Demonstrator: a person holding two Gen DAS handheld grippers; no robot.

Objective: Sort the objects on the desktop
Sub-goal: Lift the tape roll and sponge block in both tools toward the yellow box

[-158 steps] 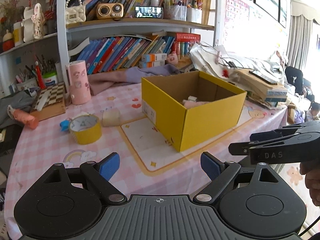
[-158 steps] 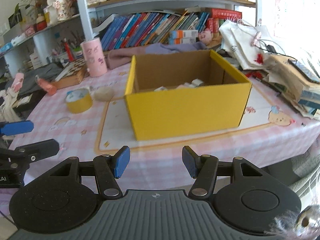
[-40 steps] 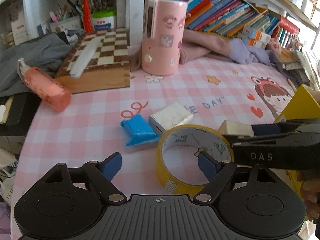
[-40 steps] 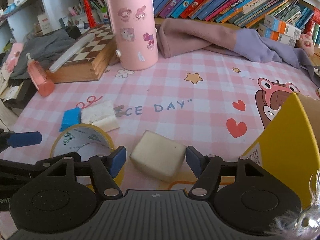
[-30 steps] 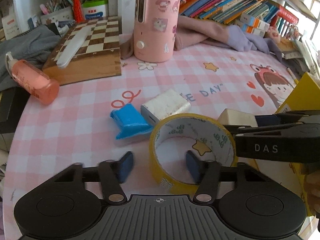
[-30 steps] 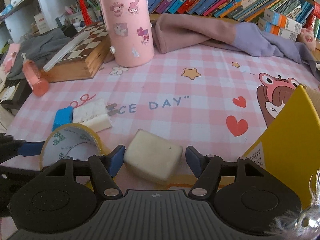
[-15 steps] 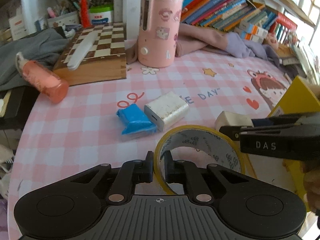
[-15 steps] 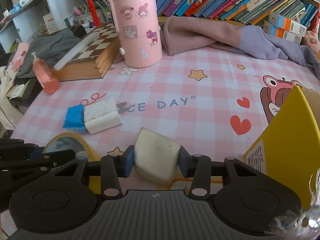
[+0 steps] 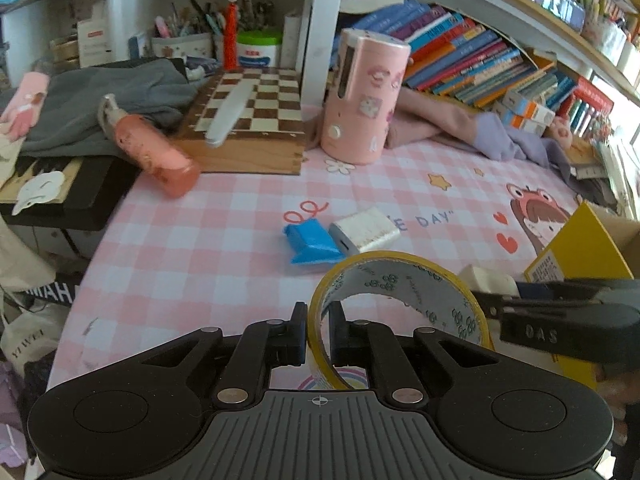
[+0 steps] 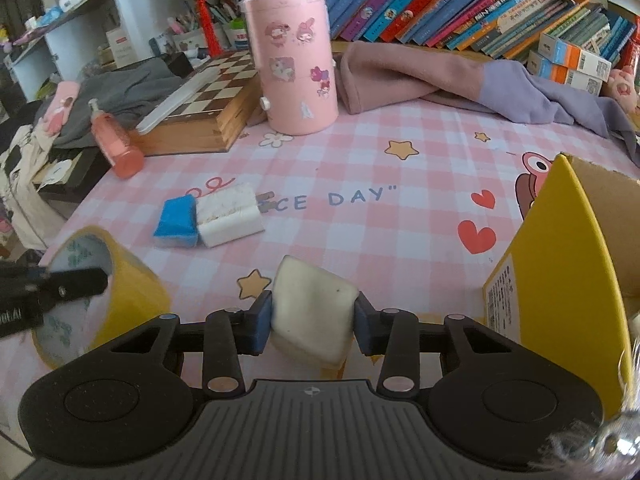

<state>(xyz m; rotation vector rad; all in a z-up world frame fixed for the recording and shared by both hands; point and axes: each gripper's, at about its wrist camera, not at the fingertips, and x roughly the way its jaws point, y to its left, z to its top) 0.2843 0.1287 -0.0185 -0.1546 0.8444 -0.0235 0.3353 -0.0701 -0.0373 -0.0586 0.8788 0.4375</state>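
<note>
While the left gripper (image 9: 319,334) pinches the yellow tape roll (image 9: 400,312) and the right gripper (image 10: 313,322), jaws just closing, squeezes the cream block (image 10: 312,312) beside the yellow box (image 10: 560,280), the blue eraser (image 10: 176,220) and white pack (image 10: 230,220) lie unsorted on the tablecloth.

The right gripper (image 10: 313,319) squeezes a white block (image 10: 312,312) between its blue pads (jaws just closing on it), with the yellow box (image 10: 560,280) beside it and the tape roll (image 10: 120,280) left.
</note>
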